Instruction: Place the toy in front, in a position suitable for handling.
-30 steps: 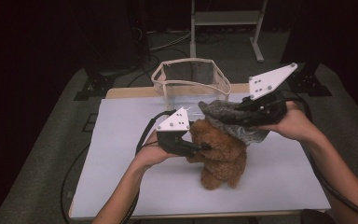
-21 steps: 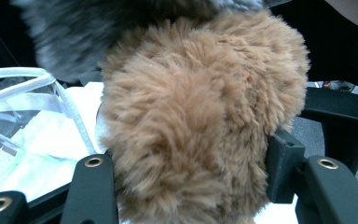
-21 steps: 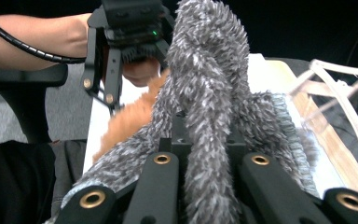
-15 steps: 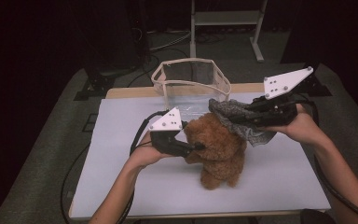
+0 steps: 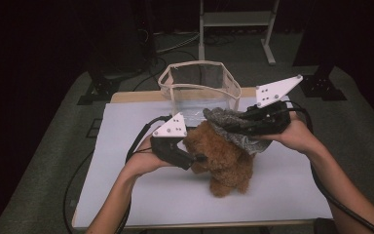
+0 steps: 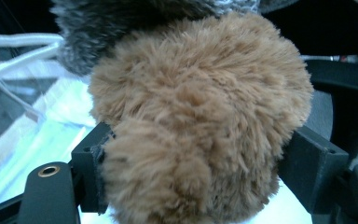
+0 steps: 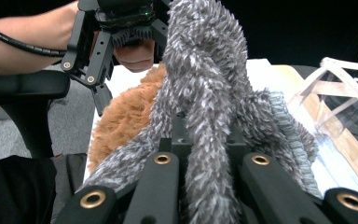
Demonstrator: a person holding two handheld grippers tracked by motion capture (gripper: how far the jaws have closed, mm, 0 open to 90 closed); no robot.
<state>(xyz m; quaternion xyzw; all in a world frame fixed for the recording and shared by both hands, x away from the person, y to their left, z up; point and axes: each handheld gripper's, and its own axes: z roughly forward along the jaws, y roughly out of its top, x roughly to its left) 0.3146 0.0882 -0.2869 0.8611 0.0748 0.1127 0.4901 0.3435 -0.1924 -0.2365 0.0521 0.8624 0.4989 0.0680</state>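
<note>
While the left hand-held gripper (image 5: pixel 195 158) clamps its head, the brown teddy bear (image 5: pixel 226 163) sits upright, its grey hat (image 5: pixel 231 127) pinched by the right hand-held gripper (image 5: pixel 238 127).

You've got no readable text, labels, brands or numbers anywhere, nothing on the toy or cloth between your fingers, nothing on the basket beyond them.

High view: pale grey-white rectangular tabletop (image 5: pixel 126 126) evenly lit from above, surroundings falling to near black; shadows under things soft and short. Picture slightly soft, grainy in dark areas. Left gripper view: fluffy brown plush toy (image 6: pixel 200 121) very close, fur mildly blurred; tabletop behind blown out, bluish glare. Right gripper view: shaggy grey knitted cloth (image 7: pixel 205 88) sharp in the middle, background dark, far edges soft.
</note>
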